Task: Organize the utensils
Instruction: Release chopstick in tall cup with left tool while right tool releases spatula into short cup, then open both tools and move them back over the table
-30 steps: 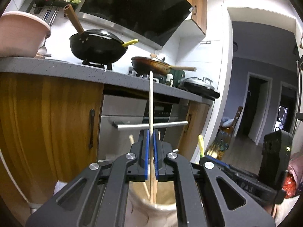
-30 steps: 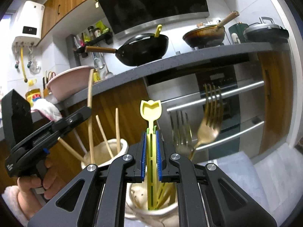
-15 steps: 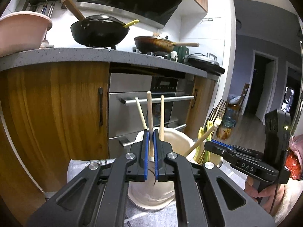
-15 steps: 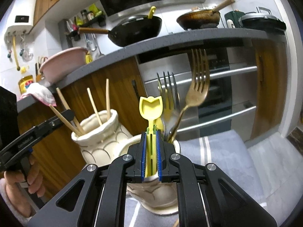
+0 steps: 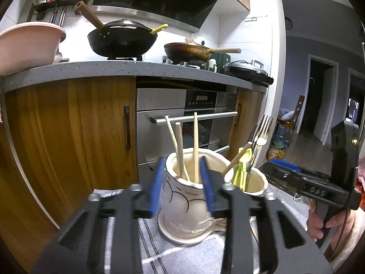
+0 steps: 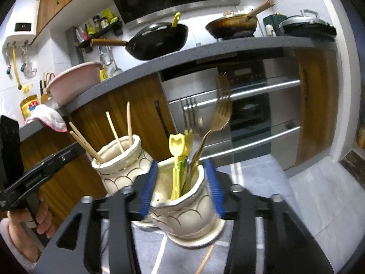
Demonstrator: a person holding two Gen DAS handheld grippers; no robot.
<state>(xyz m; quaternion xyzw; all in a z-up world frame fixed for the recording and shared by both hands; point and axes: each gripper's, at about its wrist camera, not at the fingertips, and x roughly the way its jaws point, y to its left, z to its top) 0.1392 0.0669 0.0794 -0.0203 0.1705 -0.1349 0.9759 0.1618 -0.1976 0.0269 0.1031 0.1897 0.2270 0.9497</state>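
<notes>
My left gripper (image 5: 181, 182) hovers just over a white ceramic jar (image 5: 182, 207). Its jaws are opening, and no pad presses on anything. Three wooden chopsticks (image 5: 195, 146) stand loose in that jar. My right gripper (image 6: 181, 188) is over a second jar (image 6: 184, 212), jaws also opening and holding nothing. A yellow plastic utensil (image 6: 176, 150) and a gold fork (image 6: 222, 114) stand in it. Each view shows the other side too: the right gripper (image 5: 273, 166) beside the fork jar (image 5: 255, 182), and the left gripper (image 6: 73, 151) by the chopstick jar (image 6: 121, 166).
Both jars stand side by side on a grey striped cloth (image 6: 255, 173). One chopstick (image 6: 205, 260) lies loose on it near the front. Behind are wooden cabinet doors (image 5: 68, 132), an oven with steel handles (image 6: 262, 89), and a counter holding woks (image 5: 123, 38) and a pink basin (image 5: 27, 43).
Both grippers were shut, the left on a chopstick, the right on the yellow utensil. Both now stand open, with those items left in their jars. Both cameras dipped toward the jars.
</notes>
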